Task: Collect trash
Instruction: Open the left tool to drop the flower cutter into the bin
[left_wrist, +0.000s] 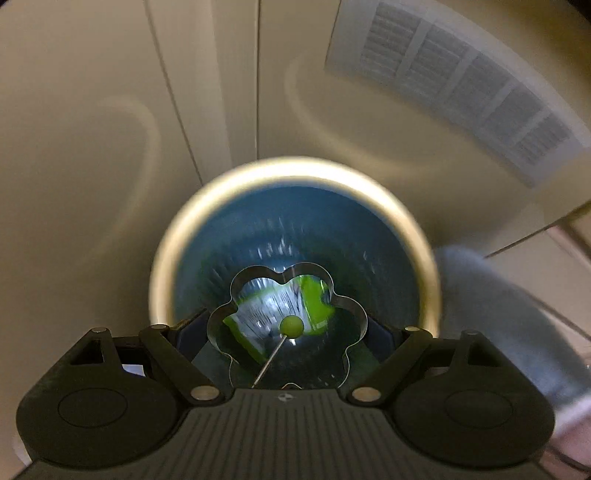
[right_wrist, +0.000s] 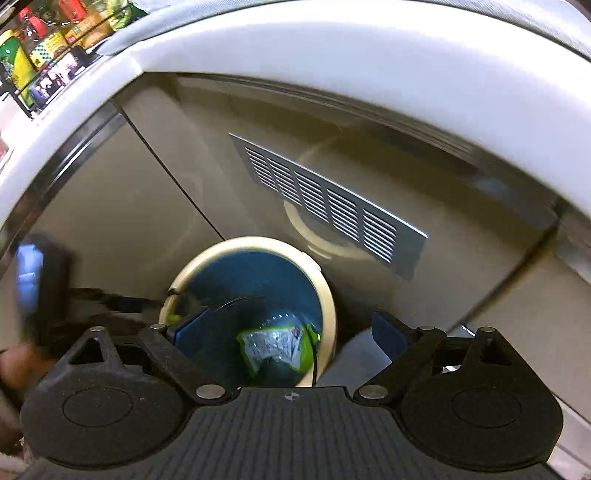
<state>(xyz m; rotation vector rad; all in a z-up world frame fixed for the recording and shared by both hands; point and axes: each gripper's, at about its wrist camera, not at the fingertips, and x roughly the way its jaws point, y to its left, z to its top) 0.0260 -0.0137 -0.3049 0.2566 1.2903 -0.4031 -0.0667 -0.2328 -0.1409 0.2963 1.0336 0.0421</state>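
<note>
Poised above a cream-rimmed bin (left_wrist: 406, 221) with a blue liner (left_wrist: 240, 236): left gripper (left_wrist: 288, 328), blue pads pressed to a flower-shaped metal ring (left_wrist: 356, 314) with a green-tipped wire handle. Below, at the bottom, a green-and-silver wrapper (right_wrist: 275, 347). Right gripper (right_wrist: 291, 332) spread wide, empty.

Beige floor (right_wrist: 498, 295); cream-rimmed bin (left_wrist: 424, 266) with blue liner standing on it, just beside a cabinet front; green-and-white wrapper (right_wrist: 277, 345) lying in the bin

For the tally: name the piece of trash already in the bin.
The green-and-white wrapper, lying at the bin's bottom; the flower-shaped metal ring is between the left tongs above it.
</note>
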